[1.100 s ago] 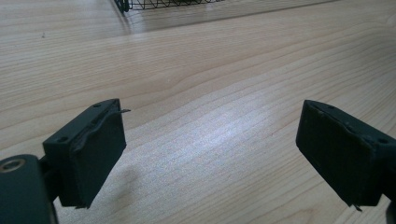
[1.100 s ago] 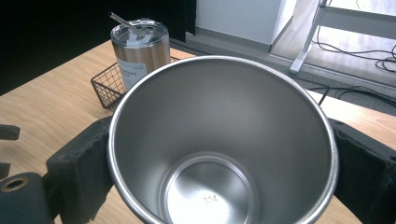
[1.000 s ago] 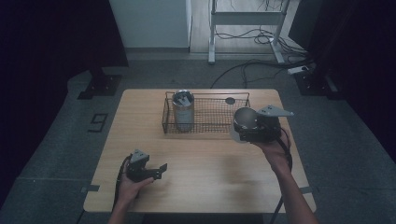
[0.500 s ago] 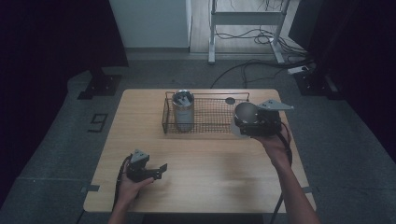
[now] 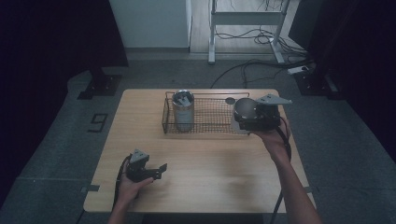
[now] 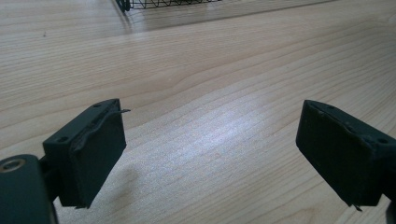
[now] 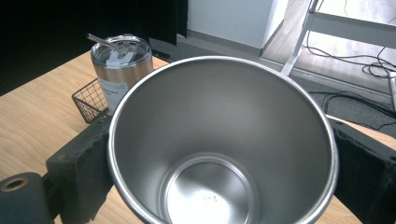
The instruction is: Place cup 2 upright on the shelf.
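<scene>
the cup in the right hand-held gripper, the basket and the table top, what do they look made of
Cup: bare metal, probably stainless steel, with a brushed satin sheen and soft reflections inside. Basket: thin dark wire mesh, apparently metal, perhaps coated. Table: light wood or wood-look laminate with a visible straight grain and a slight sheen.

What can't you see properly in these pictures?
- Open shiny steel cup: right gripper view; bottom edge cuts off its near rim, black jaws cover its sides.
- Lidded steel tumbler: cup hides its base.
- Small dark disc on the wooden table: high view; too small to identify.
</scene>
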